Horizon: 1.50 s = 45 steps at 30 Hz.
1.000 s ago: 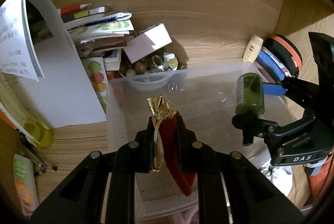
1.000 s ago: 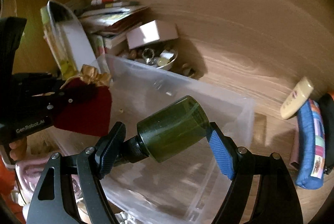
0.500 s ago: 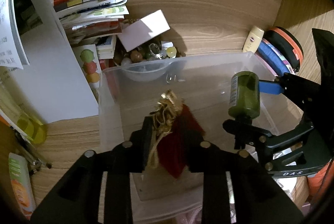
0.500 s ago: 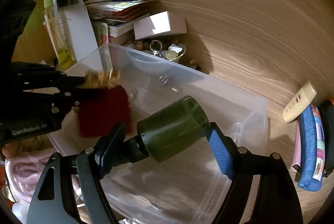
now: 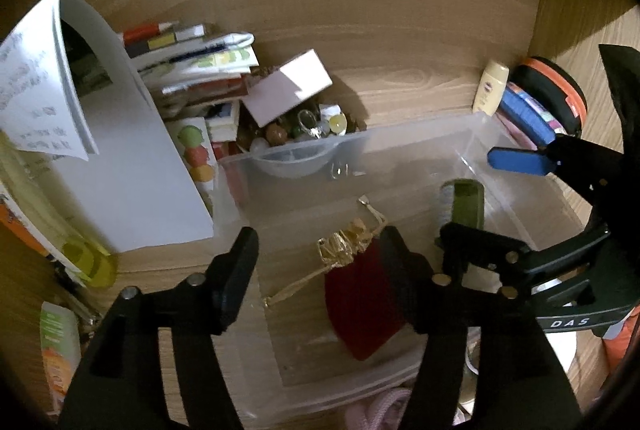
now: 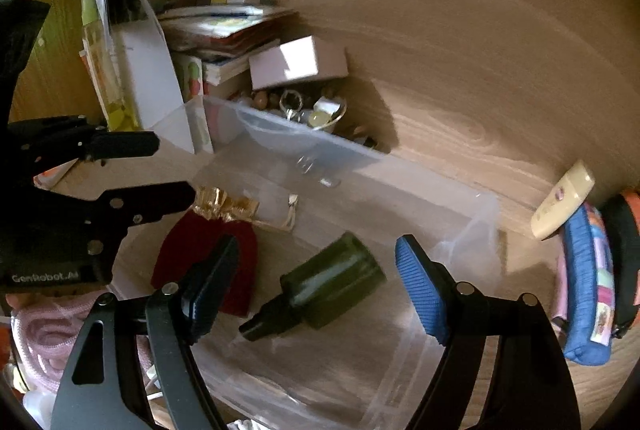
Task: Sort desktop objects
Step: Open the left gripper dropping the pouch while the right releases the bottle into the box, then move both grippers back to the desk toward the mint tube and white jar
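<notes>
Wooden desk, wood grain, boxed in by a wooden panel on its right side. Directly on it: clear plastic bin front-centre; stack of books and booklets back-left; white sheets curling over beside the stack; small bowl of beads and trinkets (a pale box leans on it) touching the bin's far wall; cream tube and blue pouch right of the bin.
</notes>
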Available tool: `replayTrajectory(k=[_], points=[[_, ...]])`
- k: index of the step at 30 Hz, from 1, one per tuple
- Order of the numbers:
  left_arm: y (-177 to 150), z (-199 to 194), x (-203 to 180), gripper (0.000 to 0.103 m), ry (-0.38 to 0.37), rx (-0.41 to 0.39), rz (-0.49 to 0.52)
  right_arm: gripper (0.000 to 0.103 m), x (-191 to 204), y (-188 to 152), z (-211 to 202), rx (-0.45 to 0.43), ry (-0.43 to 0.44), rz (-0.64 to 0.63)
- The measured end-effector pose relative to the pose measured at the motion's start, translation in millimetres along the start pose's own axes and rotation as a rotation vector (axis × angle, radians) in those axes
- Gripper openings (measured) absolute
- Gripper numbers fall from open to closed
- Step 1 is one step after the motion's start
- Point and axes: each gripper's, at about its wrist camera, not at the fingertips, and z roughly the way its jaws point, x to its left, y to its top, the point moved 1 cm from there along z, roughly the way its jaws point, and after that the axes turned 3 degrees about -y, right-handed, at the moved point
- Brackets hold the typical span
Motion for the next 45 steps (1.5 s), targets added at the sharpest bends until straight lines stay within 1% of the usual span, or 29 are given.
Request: replayTrajectory(k=[3, 4, 7, 9, 11, 12, 16, 18, 23, 26, 34, 41, 45], points=[[3.3, -10.5, 2.2, 0.07, 0.015, -0.028, -0.007, 0.083, -1.7, 3.6, -10.7, -0.033, -0.034, -0.002], [4.7, -15.8, 2.9, 0.073, 0.021, -0.04, -0.008, 0.083, -2.1, 4.8, -15.3, -0.043, -0.044, -0.002], [7.4, -29.4, 1.9, 0.075, 0.044, -0.068, -0.003, 0.085, -3.0, 7.7, -31.8, -0.079, -0.058, 0.004], [8.0, -42.2, -0.8, 0.078, 0.064, -0.095, 0.006, 0.086, -2.2, 8.0, -44.3, -0.103, -0.076, 0.001], [8.2, -53.4, -3.6, 0.087, 0.08, -0.119, 0.01, 0.086, -1.9, 6.1, -58.0, -0.128, -0.09, 0.0], [7.7, -60.4, -4.4, 0.088, 0.085, -0.132, 0.01, 0.086, -2.7, 4.6, -65.1, -0.14, -0.095, 0.003], [1.6, -86.6, -6.6, 0.092, 0.093, -0.18, 0.002, 0.089, -6.0, -4.5, -90.6, -0.183, -0.103, 0.023], [-3.6, -97.1, -6.8, 0.093, 0.102, -0.194, -0.003, 0.092, -6.9, -11.5, -102.6, -0.203, -0.108, 0.033], [-19.1, -122.7, -6.4, 0.093, 0.114, -0.222, -0.017, 0.093, -1.7, -32.4, -132.3, -0.246, -0.114, 0.046], [-33.6, -139.0, -2.2, 0.095, 0.121, -0.234, -0.031, 0.094, 3.3, -45.6, -146.1, -0.263, -0.111, 0.053], [-82.4, -163.9, 14.9, 0.095, 0.161, -0.207, -0.071, 0.095, 19.8, -80.8, -162.7, -0.271, -0.085, 0.078], [-127.3, -155.3, 32.1, 0.095, 0.161, -0.105, -0.138, 0.095, 35.9, -106.0, -155.5, -0.231, -0.036, 0.115], [-148.5, -145.0, 30.4, 0.095, 0.148, -0.056, -0.143, 0.095, 42.5, -115.1, -145.9, -0.204, 0.013, 0.14]])
